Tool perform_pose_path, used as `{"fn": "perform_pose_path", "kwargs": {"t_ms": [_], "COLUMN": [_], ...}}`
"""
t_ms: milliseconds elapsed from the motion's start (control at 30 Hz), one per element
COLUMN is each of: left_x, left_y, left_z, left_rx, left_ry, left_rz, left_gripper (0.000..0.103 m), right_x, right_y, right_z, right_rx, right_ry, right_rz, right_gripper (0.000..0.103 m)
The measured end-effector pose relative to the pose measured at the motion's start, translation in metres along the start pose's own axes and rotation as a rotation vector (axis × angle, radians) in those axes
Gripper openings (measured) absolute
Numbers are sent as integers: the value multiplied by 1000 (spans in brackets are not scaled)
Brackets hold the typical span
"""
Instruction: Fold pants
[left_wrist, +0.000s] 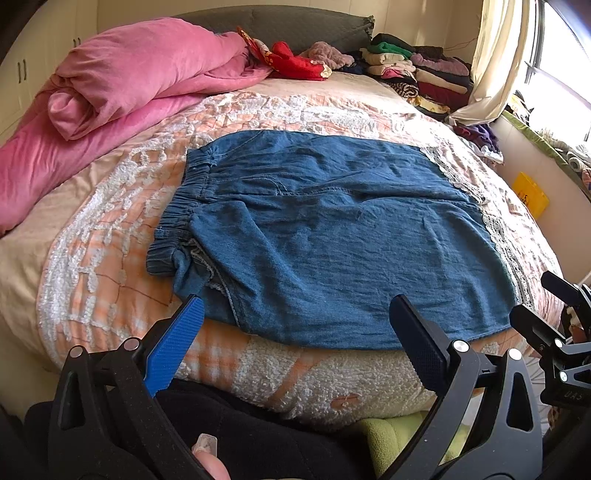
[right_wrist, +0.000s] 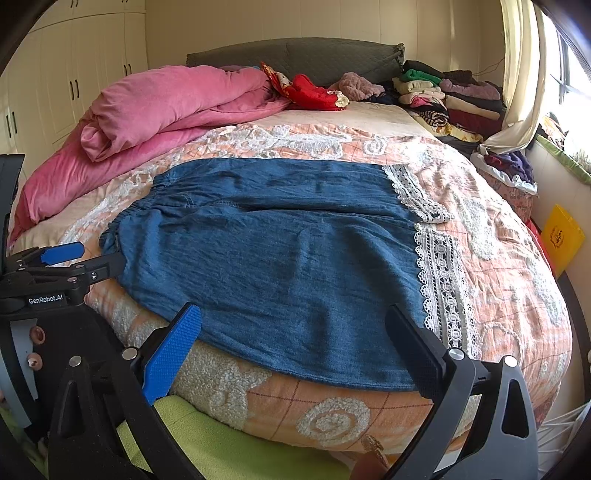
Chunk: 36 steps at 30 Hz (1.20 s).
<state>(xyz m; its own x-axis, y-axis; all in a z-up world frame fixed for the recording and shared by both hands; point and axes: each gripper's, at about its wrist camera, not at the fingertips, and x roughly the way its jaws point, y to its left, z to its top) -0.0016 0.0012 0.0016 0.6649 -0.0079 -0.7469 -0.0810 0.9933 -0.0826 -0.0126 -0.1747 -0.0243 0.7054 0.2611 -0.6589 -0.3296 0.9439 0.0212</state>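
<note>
The pants lie flat on the bed, folded into a wide blue denim block, with the elastic waistband to the left and the lace-trimmed hems to the right. In the right wrist view the lace shows clearly as two white bands along the right edge, one behind the other. The near edge of the denim runs close to the near edge of the bed, over a peach and white quilt.

The left claw is spread wide and holds nothing; it hovers just in front of the pants' near edge, its blue finger by the waistband corner and its black finger over the near hem side. The right claw is likewise wide open and empty, level with the near edge of the pants, its black finger close to the lace. Whether either finger touches the cloth cannot be told.

Each claw shows in the other's view: the right one at the far right of the left view, the left one at the far left of the right view.

A rolled pink blanket lies at the back left of the bed, red clothes at the head, and stacked clothes at the back right beside a curtain. A fingertip shows at the bottom of the left view.
</note>
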Motion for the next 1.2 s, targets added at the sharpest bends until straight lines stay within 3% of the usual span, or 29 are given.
{"fn": "perform_pose_path", "kwargs": {"t_ms": [1200], "left_x": [12], "left_y": [13], "left_z": [12], "left_rx": [-9], "left_ry": [-1], "left_rz": [29], "left_gripper": [94], "right_x": [22], "right_y": [-1], "right_z": [9], "right_rx": [-18], "right_ry": [24], "right_rz": [6], "right_gripper": [99]}}
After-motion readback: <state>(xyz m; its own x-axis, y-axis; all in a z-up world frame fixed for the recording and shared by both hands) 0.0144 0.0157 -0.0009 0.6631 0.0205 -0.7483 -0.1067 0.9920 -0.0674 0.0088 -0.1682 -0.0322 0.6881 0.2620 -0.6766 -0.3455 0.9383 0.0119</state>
